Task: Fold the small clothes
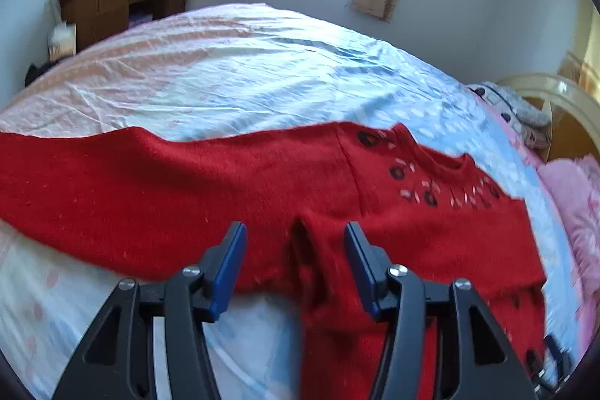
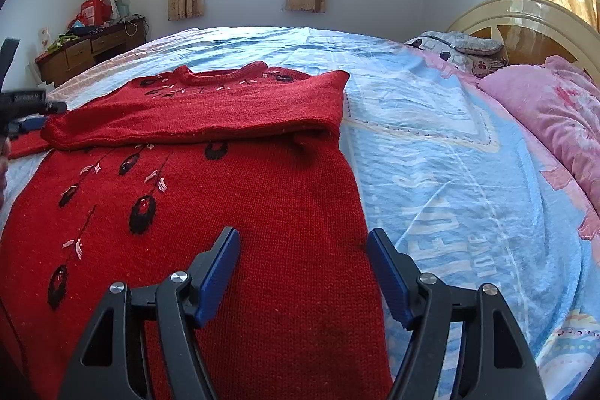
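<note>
The red sweater (image 2: 232,197) lies flat on the bed sheet (image 2: 431,145), neckline toward the window and hem toward me, so its long axis runs away from my tongs toward the far wall. One sleeve (image 2: 195,119) is already folded across the chest; in the left wrist view the other sleeve (image 1: 112,182) lies stretched out sideways over the sheet, well past the body. That outstretched sleeve is what I judge the coming move depends on. It lies crosswise to the body, and my left gripper (image 1: 296,268) hangs right above the armpit crease where it joins, while the cuff end is far off to the left. My left gripper's jaws are spread, with knit beneath them but nothing pinched. My right gripper (image 2: 303,272) is also spread and empty, poised over the lower right edge of the sweater body, one finger over red knit and the other over blue sheet. So the left hand is plainly nearer the loose sleeve, and I would reach along it toward the cuff, then carry it across. The right hand sits well for pinning or later lifting the hem. A pink quilt (image 2: 555,122) lies well apart by the headboard.
</note>
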### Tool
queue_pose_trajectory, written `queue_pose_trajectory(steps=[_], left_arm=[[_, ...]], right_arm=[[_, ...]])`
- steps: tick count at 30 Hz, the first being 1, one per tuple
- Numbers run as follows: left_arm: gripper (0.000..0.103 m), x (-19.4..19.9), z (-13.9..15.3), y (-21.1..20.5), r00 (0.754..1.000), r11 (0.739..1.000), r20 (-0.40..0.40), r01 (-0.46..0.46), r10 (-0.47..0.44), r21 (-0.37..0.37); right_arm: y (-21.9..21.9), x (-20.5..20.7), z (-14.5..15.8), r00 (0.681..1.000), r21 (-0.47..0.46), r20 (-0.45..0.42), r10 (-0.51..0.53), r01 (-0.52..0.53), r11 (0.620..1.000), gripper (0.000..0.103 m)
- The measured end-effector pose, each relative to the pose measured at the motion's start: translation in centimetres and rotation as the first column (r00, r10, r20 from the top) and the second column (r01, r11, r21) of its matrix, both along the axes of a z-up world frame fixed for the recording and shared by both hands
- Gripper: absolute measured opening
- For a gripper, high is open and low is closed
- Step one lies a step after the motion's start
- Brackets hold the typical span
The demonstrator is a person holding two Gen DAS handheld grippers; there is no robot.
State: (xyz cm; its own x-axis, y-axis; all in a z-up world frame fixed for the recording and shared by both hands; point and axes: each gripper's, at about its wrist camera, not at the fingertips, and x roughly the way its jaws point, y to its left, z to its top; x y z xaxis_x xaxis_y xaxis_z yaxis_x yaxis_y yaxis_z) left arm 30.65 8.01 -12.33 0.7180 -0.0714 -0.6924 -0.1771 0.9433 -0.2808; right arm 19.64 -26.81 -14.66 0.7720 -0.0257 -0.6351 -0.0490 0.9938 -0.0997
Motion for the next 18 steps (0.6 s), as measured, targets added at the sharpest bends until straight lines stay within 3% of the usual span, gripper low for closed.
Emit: queue_pose_trajectory(steps=[4, 6, 8, 10, 13, 16, 18], left_arm=[[0.054, 2.8, -1.8, 0.5, 0.995, 0.996, -0.084, 0.043, -0.049, -0.079], [0.04, 3.1, -2.6, 0.5, 0.993, 0.993, -0.102, 0.047, -0.058, -0.108], [0.013, 2.6, -2.4, 0.1, 0.993, 0.989, -0.074, 0.084, -0.093, -0.121], [0.009, 1.7, -1.9, -0.2, 0.995, 0.991, -0.049, 0.083, -0.088, -0.101], [0.008, -0.2, -0.5, 0.0, 0.998, 0.996, 0.048, 0.053, -0.05, -0.076], [0.008, -2.3, 0.3, -0.3, 0.989, 0.998, 0.139, -0.05, 0.046, 0.026], [0.009, -2.0, -0.3, -0.5, 0.992, 0.997, 0.114, -0.059, 0.054, 0.048]], right_arm=[[0.1, 0.0, 0.0, 1.0, -0.006, 0.002, -0.001, 0.001, 1.0, 0.071], [0.1, 0.0, 0.0, 1.0, -0.007, 0.003, -0.001, 0.001, 1.0, 0.071], [0.1, 0.0, 0.0, 1.0, -0.006, 0.002, -0.002, 0.002, 1.0, 0.071], [0.1, 0.0, 0.0, 1.0, -0.005, 0.002, -0.002, 0.002, 1.0, 0.072], [0.1, -0.1, 0.0, 1.0, -0.005, 0.002, -0.005, 0.005, 1.0, 0.073], [0.1, -0.1, 0.0, 1.0, -0.006, 0.002, -0.005, 0.005, 1.0, 0.073], [0.1, -0.1, 0.0, 1.0, -0.006, 0.003, -0.005, 0.005, 1.0, 0.073]])
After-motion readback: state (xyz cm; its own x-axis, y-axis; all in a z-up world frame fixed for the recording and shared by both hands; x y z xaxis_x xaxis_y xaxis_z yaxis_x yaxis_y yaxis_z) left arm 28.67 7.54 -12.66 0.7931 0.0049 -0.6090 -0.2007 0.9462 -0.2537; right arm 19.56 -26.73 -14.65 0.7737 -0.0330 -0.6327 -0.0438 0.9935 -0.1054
